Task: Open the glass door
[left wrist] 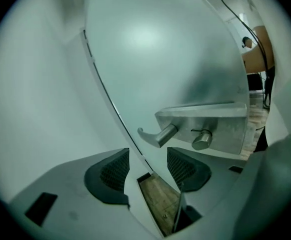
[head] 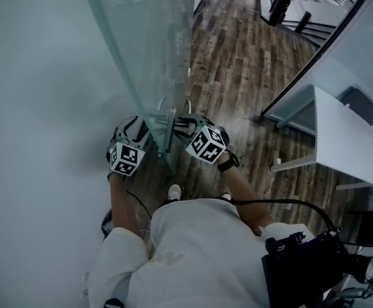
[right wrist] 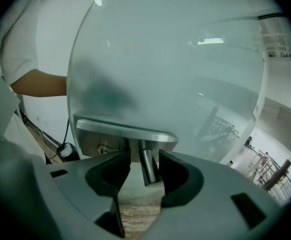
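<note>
One person stands at the edge of one glass door (head: pixel 141 43), with two grippers, one on each side of the pane. The door stands edge-on in the head view, its lower edge between the grippers, over a wood floor (head: pixel 238 63).

The left gripper (head: pixel 135 132) is on the left side of the glass and carries one marker cube (head: pixel 126 159). In the left gripper view its two pads (left wrist: pixel 113 171) are wide apart with nothing gripped; only the door's edge and a strip of floor show between them. The left lever (left wrist: pixel 158 134) sticks out of a steel plate (left wrist: pixel 220 121) above and beyond the pads, clear of both. One round knob (left wrist: pixel 201 140) sits on the same plate, just right of the lever.

The right gripper (head: pixel 196 128) is on the right side of the glass, with the second cube (head: pixel 207 144). In the right gripper view its jaws are narrowly apart around the right lever (right wrist: pixel 146 166), which hangs down between the two pads, close against the right-hand pad (right wrist: pixel 178 176) and with a slim gap on the other side. They do not clamp it.

Far right in the head view stands one white table (head: pixel 347 140), well apart from the door.
</note>
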The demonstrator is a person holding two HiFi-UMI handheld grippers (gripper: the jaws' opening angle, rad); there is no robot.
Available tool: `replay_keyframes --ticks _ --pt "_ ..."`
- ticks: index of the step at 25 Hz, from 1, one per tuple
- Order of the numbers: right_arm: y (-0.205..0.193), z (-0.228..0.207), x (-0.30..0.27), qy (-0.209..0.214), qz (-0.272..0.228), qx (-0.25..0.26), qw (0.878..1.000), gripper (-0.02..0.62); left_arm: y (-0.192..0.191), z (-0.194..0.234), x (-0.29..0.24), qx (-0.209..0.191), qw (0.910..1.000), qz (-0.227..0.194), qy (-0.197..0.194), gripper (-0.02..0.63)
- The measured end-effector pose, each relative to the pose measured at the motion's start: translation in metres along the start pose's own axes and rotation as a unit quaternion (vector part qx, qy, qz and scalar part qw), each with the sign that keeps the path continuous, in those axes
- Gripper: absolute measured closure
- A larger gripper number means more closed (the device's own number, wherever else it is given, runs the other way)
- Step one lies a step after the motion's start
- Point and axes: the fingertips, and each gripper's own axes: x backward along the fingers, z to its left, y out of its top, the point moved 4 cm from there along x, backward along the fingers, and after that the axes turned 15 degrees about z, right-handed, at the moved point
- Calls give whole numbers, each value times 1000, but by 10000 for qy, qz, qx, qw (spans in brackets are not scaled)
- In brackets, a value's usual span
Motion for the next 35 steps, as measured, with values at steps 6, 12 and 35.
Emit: replay_keyframes --ticks 6,12,35 --pt "28 7 -26 -125 65 330 9994 469 -29 26 45 1107 9923 -369 423 370" --pt "52 11 -51 0 -47 385 9992 485 -59 43 79 1927 9745 -586 989 427" --pt "181 26 -142 32 -696 146 9975 488 -146 42 171 3388 9050 -530 2519 509"
